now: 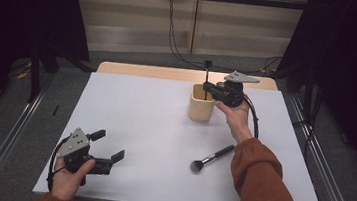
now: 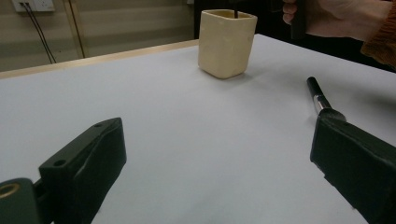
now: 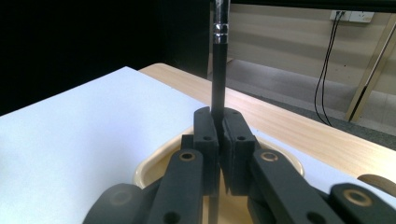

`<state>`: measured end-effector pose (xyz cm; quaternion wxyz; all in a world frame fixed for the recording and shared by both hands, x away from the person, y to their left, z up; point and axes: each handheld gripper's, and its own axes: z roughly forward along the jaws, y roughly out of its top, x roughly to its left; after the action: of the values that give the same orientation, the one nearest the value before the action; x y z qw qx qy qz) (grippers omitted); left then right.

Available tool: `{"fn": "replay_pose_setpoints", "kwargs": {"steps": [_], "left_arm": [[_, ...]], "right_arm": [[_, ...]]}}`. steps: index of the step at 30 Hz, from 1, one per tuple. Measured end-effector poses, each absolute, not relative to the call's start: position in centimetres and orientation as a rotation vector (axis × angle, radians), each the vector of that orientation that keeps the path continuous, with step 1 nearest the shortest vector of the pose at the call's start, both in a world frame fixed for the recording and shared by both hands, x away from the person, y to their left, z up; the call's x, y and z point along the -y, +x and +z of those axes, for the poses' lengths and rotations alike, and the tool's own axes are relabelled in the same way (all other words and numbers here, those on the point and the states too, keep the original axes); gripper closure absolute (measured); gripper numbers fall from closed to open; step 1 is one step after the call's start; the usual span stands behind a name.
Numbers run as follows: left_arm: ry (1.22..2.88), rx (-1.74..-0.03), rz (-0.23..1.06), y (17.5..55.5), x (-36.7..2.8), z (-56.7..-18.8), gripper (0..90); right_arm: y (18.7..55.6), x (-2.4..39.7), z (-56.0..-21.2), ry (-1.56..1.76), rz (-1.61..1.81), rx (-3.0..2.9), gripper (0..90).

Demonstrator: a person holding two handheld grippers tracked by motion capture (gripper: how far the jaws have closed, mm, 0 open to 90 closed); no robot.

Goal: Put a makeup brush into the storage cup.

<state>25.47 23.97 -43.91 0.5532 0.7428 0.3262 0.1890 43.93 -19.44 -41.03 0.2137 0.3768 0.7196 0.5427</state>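
A cream square cup (image 1: 201,103) (image 2: 226,44) stands at the far middle of the white table (image 1: 139,121). My right gripper (image 1: 209,88) (image 3: 219,128) hovers just over the cup rim (image 3: 152,165), shut on a thin black brush handle (image 1: 206,72) (image 3: 219,60) with a silver band. The handle stands upright, its lower end inside the cup. A second makeup brush (image 1: 212,158) (image 2: 318,98) lies flat on the table, bristles toward the front. My left gripper (image 1: 109,144) (image 2: 219,154) rests near the front left corner, open, nothing between its jaws.
A wooden strip (image 1: 144,71) (image 3: 289,121) runs along the table's far edge. Black cables (image 1: 173,34) hang down the back wall to the floor. Metal rails (image 1: 5,147) run along the floor on both sides of the table.
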Motion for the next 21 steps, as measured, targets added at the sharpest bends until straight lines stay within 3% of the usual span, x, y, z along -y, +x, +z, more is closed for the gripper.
{"fn": "replay_pose_setpoints", "kwargs": {"steps": [21], "left_arm": [[1.756, -0.776, 0.453, 25.5, -24.0, -43.9, 3.8]], "right_arm": [[43.6, 19.4, -42.5, 1.078, 1.492, -2.026, 85.8]]}}
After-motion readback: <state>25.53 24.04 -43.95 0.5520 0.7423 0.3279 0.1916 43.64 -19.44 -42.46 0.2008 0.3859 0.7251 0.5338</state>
